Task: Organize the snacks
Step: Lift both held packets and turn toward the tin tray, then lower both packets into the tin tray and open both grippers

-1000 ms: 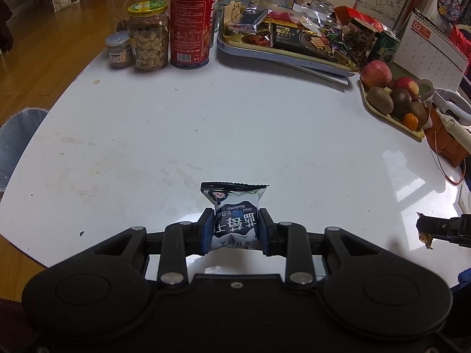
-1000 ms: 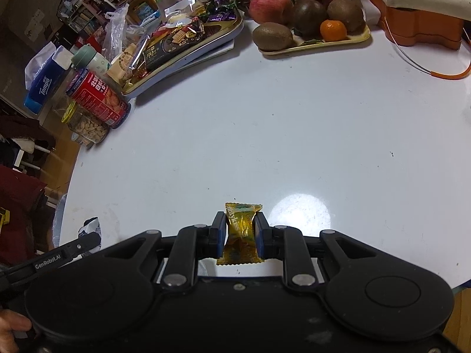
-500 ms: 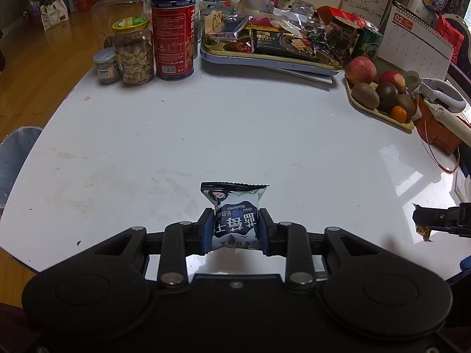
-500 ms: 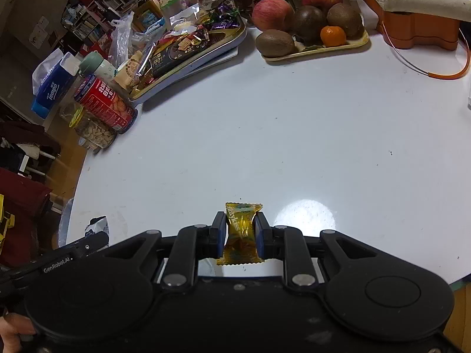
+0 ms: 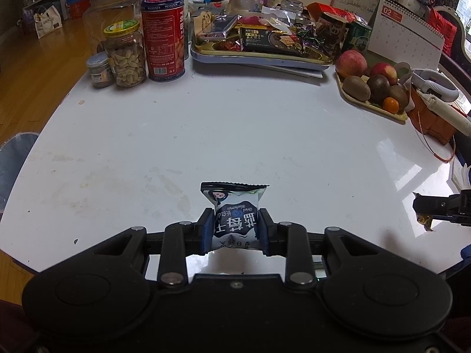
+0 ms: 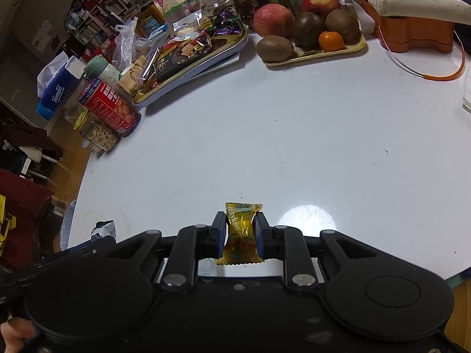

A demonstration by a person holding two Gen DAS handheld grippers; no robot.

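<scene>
My left gripper [image 5: 235,229] is shut on a small black-and-silver snack packet [image 5: 234,206] with white lettering, held above the near part of the white table [image 5: 235,129]. In the right wrist view my right gripper [image 6: 240,232] is shut on a yellow wrapped candy [image 6: 242,226], also over the table's near edge. A metal tray [image 5: 259,58] heaped with wrapped snacks sits at the far side, also seen as the tray [image 6: 194,70] in the right wrist view. The right gripper's tip with the candy shows at the left wrist view's right edge.
A red tin [image 5: 162,38], a jar of nuts [image 5: 126,54] and a small jar stand at the far left. A fruit tray [image 5: 372,86] with apples and kiwis lies far right, beside an orange object [image 5: 432,117] and a desk calendar [image 5: 407,35].
The far jars, snack tray and fruit have slid lower and nearer to the middle in both views, and more of the room behind them shows. Both grips are unchanged.
</scene>
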